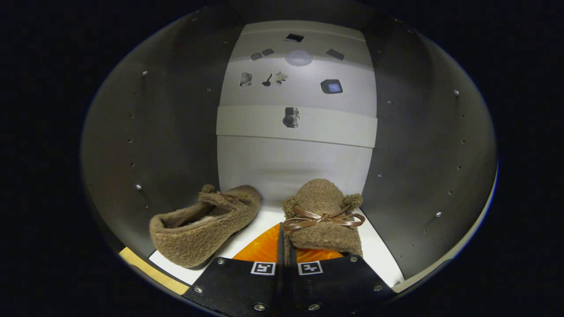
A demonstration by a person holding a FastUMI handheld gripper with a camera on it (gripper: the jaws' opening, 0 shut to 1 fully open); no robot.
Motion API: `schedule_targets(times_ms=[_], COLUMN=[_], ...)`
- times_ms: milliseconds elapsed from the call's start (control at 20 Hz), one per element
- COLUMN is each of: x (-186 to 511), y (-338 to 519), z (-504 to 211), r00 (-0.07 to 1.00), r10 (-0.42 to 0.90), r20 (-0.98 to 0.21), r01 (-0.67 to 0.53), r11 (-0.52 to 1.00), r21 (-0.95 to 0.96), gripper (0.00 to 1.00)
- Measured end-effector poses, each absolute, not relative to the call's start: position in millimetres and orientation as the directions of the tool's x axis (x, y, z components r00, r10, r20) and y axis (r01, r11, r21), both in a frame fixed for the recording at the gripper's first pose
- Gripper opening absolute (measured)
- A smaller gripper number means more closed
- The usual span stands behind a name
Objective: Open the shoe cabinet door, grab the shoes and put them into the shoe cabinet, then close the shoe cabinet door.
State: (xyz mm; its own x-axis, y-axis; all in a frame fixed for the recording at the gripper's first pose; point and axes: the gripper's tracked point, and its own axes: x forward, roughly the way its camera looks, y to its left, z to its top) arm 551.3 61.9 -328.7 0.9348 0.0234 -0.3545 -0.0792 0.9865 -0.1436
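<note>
Nearest the camera in the gripper view, the gripper has its two fingers drawn tight together, clamped on the heel wall of the right shoe, which runs straight ahead from them, toe pointing toward the back panel of the shoe cabinet. Its bow lies across the top, just beyond the fingers. The shoe seems to rest on or just above the white cabinet floor; I cannot tell which. Just beside it on the left lies the left shoe, already set down, its long axis angled, toe leaning in toward the held one, opening facing the camera. The two are close but apart. Dark side walls flank both shoes. Judging from this, both shoes are inside, and letting go and backing straight out must avoid nudging the left shoe
</note>
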Motion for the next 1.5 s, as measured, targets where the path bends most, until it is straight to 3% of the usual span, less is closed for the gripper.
schedule_targets(times_ms=[550, 800, 1000, 1250, 1500], x=[584.0, 586.6, 585.0, 568.5, 553.8], y=[69.5, 66.9, 65.3, 81.7, 88.5], z=[-335.9, -337.9, -336.9, -335.6, -330.6], r00=[0.921, 0.914, 0.917, 0.904, 0.883], r10=[0.043, 0.038, 0.005, 0.033, 0.065], r20=[-0.387, -0.404, -0.4, -0.426, -0.465], r01=[-0.091, -0.082, -0.063, -0.08, -0.078], r11=[0.99, 0.992, 0.99, 0.992, 0.997], r21=[-0.107, -0.093, -0.13, -0.093, -0.009], gripper=[0.05, 0.14, 0.32, 0.77, 0.91])
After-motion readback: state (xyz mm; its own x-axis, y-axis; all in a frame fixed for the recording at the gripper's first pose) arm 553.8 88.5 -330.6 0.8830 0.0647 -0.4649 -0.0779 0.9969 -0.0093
